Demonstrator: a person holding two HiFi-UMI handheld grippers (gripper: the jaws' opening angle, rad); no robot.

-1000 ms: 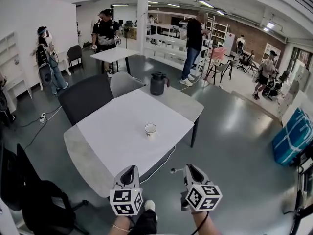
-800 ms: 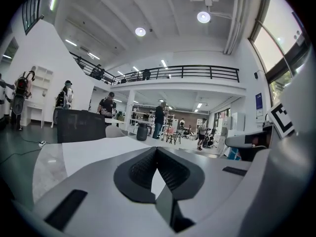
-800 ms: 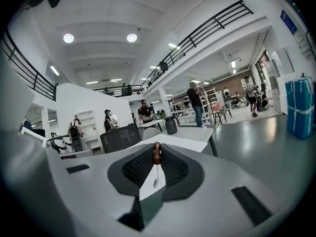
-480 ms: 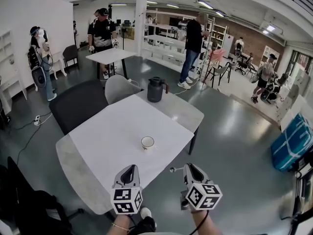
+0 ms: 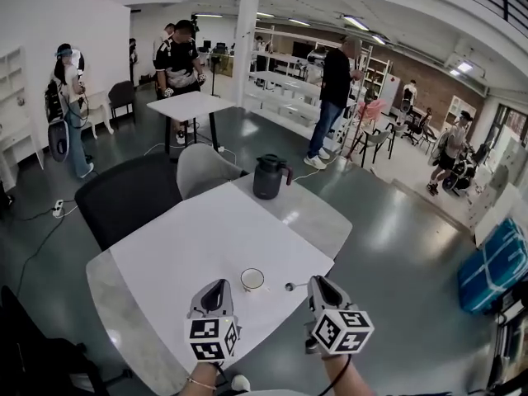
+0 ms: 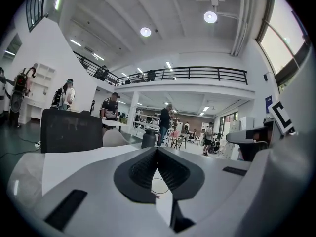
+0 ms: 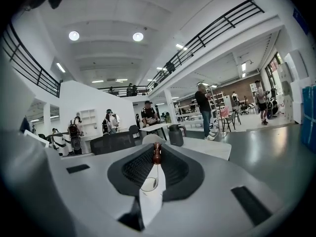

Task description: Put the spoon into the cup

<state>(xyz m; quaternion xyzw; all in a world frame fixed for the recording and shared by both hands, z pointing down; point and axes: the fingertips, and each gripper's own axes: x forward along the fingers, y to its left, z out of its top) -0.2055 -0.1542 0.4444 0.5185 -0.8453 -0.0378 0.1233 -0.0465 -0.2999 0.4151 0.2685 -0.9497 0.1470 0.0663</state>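
Note:
A small white cup [image 5: 252, 280] stands on the white-covered table [image 5: 181, 254], near its front edge. Just right of the cup, my right gripper [image 5: 318, 284] is shut on a spoon [image 5: 294, 286]. The spoon sticks out leftward toward the cup, its small round end close to the rim. In the right gripper view [image 7: 157, 149] a brown piece of the spoon [image 7: 157, 154] is pinched at the jaw tips, and the cup's rim [image 7: 148, 184] shows below. My left gripper [image 5: 218, 287] hangs shut and empty just left of the cup. The cup rim [image 6: 160, 185] shows through the gap in the left gripper view [image 6: 157, 152].
A dark jug [image 5: 267, 176] stands at the table's far corner. A black chair [image 5: 128, 195] and a grey chair [image 5: 203, 166] sit behind the table. Several people stand farther back around another table [image 5: 190, 104]. A blue bag [image 5: 493, 258] lies on the floor at right.
I have moved closer to the table. Both grippers went from off its near corner to over its front edge, on either side of the cup. The right one still holds the spoon.

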